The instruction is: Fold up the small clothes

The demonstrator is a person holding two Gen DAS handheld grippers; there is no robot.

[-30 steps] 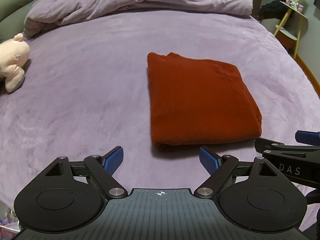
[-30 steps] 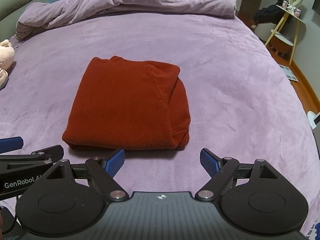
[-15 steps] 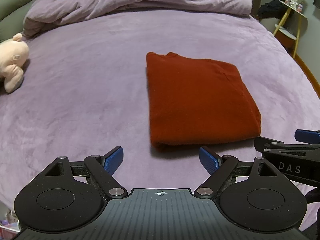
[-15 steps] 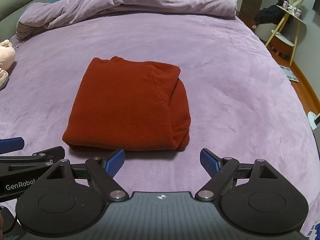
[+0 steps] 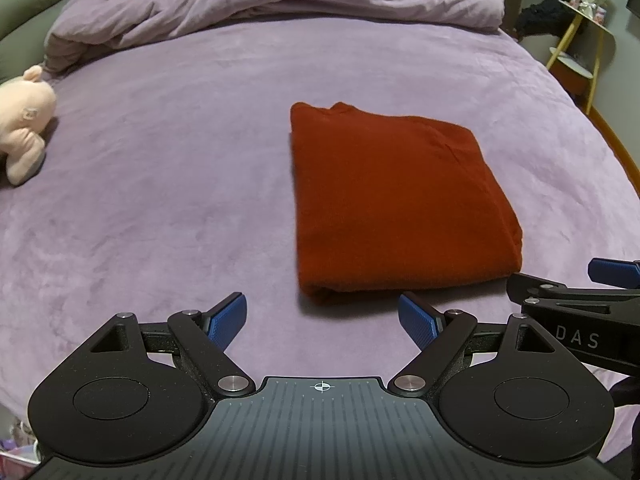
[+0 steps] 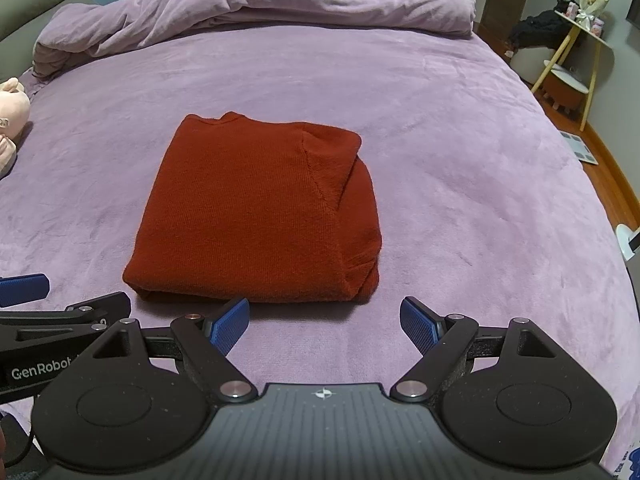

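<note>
Very little has changed over the last second; the red sweater [image 6: 256, 216] lies in the same folded rectangle on the purple bedspread [image 6: 460, 160], and both tools hang back from it much as they did, the view from each shifting only by a hair; to my eye that stillness means the folding of this piece is finished and the person is pausing over the result rather than working it.

The right gripper [image 6: 325, 322] is spread wide with nothing between its blue pads [image 6: 230, 324]; the sweater sits just ahead of it and a little to its left, the near folded edge just beyond the left pad but apart from it; the thicker side, where layers bunch and a sleeve seam shows, lies straight ahead of the gap. The left gripper [image 5: 323, 320] is likewise wide and empty; from it the sweater [image 5: 396, 200] lies ahead and to the right, near edge just past its right pad; the other tool juts in at its far right.

Far off to the left of both tools a pale plush toy [image 5: 24, 120] rests on the bedspread [image 5: 160, 184]; well beyond the sweater the rumpled duvet [image 6: 248, 4] is heaped.

If anything remains, I would judge it to be tidying that bulging right edge, or moving on to another garment; none shows here.
</note>
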